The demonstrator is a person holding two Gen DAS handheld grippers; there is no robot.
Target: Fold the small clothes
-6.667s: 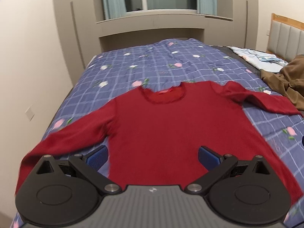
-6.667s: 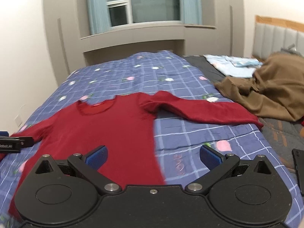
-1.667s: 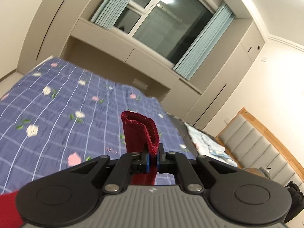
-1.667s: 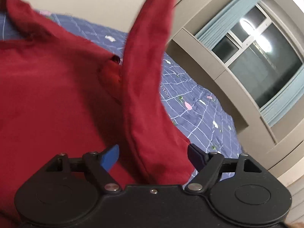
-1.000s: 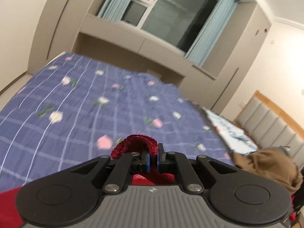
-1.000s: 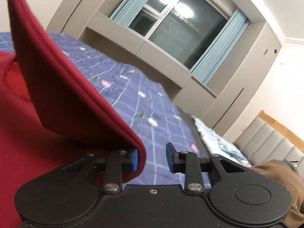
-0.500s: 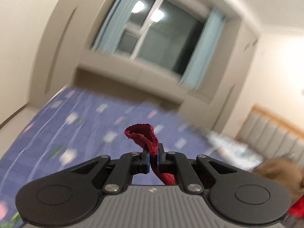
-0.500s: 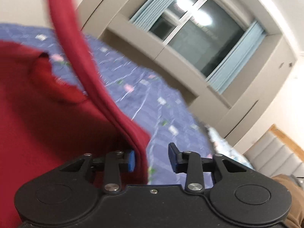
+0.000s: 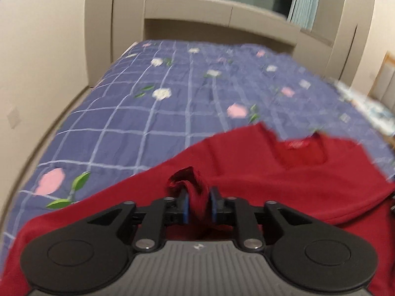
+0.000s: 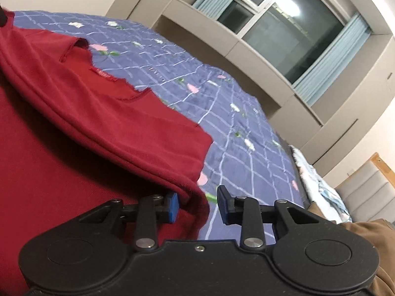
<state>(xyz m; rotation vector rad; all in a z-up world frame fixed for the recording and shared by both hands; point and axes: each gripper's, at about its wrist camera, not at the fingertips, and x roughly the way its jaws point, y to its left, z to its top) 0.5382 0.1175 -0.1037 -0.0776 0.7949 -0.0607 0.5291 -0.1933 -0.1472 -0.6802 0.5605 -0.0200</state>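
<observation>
Just then the left gripper had been opening around the sweater cuff; the right gripper fingers stood spread beside its fold.

Blue checked floral quilt covers bed; brown cloth at its right edge, pale bedding behind, maybe a sheet. Window, curtains.

left gripper: black linkage arms, blue pads, silver pivot screws, ribbed grey housing with small white logo at 6 o'clock | right gripper: matt black housing, round side discs, blue pads, centre screw
</observation>
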